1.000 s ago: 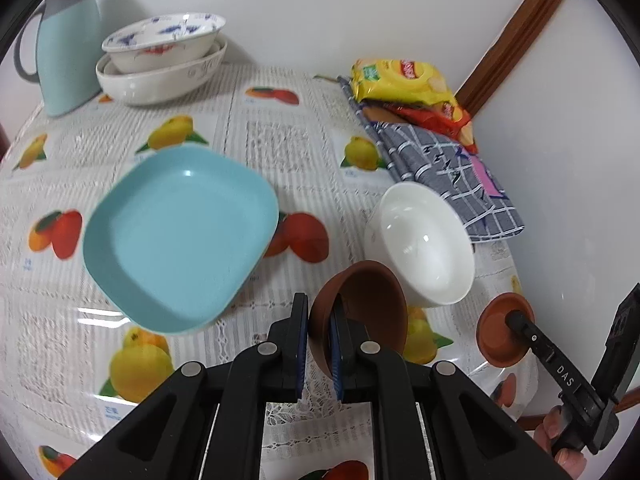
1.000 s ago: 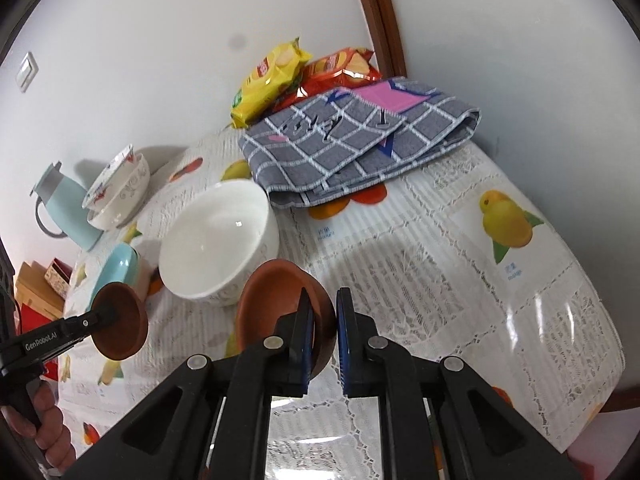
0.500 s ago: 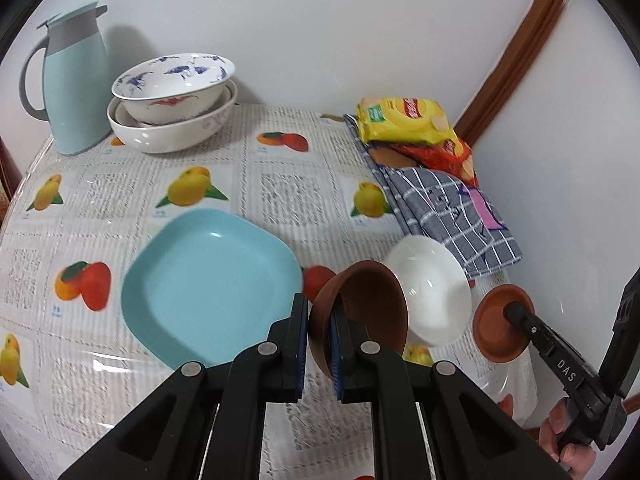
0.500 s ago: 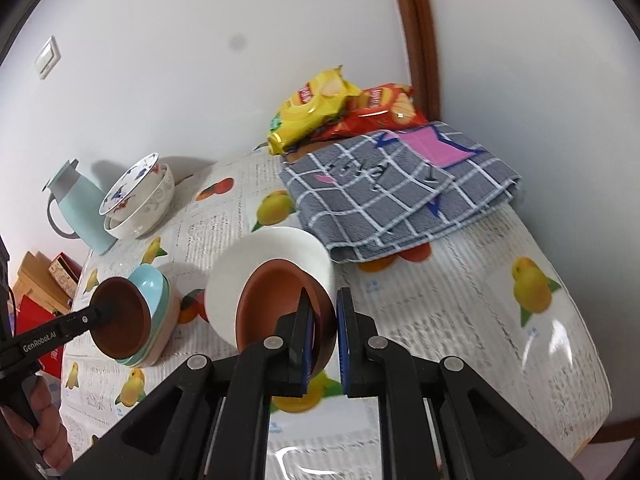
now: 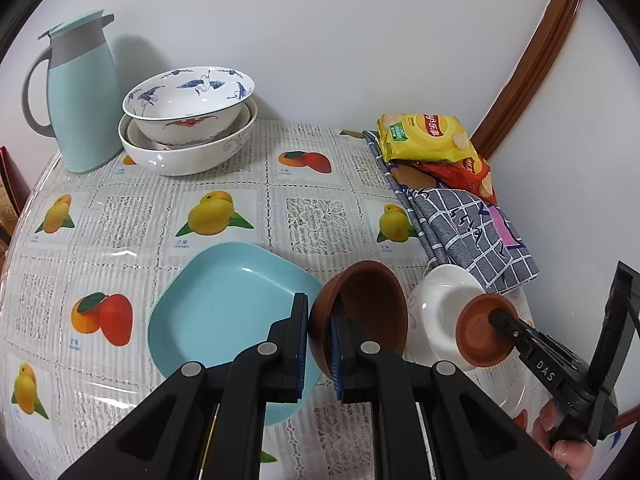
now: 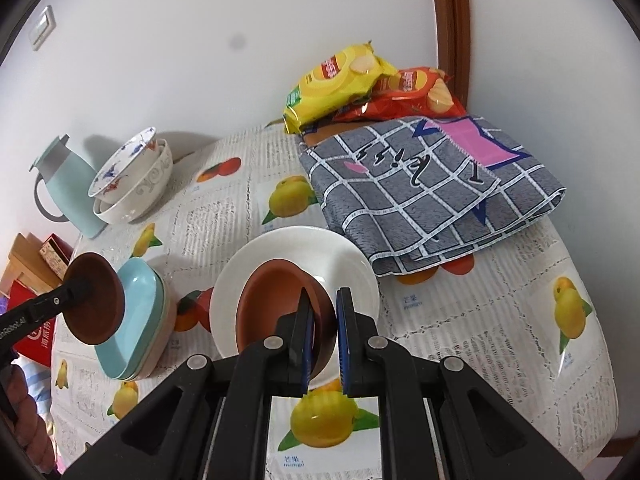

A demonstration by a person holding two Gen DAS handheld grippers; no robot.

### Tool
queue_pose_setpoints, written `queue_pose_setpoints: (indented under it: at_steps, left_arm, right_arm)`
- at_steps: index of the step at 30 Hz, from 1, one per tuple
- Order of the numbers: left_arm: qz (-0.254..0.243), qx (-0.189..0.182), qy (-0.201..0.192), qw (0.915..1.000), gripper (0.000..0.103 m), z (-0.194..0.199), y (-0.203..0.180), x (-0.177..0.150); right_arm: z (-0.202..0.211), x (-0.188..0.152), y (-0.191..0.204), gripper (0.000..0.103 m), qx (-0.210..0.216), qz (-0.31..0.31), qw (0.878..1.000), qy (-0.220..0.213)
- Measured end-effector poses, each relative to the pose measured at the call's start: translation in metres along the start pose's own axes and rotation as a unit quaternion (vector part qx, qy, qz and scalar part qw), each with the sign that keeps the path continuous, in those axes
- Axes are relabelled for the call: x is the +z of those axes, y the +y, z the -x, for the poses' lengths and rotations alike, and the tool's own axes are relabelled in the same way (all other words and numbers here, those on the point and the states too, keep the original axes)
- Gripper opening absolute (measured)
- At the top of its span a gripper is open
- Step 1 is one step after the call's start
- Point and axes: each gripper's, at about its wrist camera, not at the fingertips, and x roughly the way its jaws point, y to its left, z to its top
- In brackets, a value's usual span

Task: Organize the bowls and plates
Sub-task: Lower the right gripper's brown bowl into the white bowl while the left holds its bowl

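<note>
We list: left tongs (image 5: pixel 320 340) clenched on the rim of one brown bowl (image 5: pixel 360 312), blue plate (image 5: pixel 224 320) just to their left. Right tongs (image 6: pixel 322 336) clenched on the second brown bowl (image 6: pixel 276 304), held above the white bowl (image 6: pixel 344 256) directly ahead of them.

Readable marks on the grippers and tablecloth

"DAS" is printed on the right gripper (image 5: pixel 498 320); "mango" sits under a fruit picture on the tablecloth (image 5: pixel 304 184); the far yellow snack bag (image 5: pixel 424 138) lettering is unreadable.
</note>
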Motion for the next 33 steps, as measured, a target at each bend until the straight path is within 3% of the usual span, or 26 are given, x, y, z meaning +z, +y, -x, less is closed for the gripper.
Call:
queue_pose_setpoints:
  at_steps: [23,33]
  left_arm:
    - [0.010,-0.004,0.012,0.9999,0.010,-0.036,0.009,0.016]
    - [0.013,-0.009,0.015,0.9998,0.010,-0.038,0.010,0.016]
  right_arm:
    - [-0.062,0.008,0.001,0.010,-0.008,0.008,0.999,0.047]
    - [-0.076,0.005,0.023,0.013,-0.068,0.101,0.990,0.073]
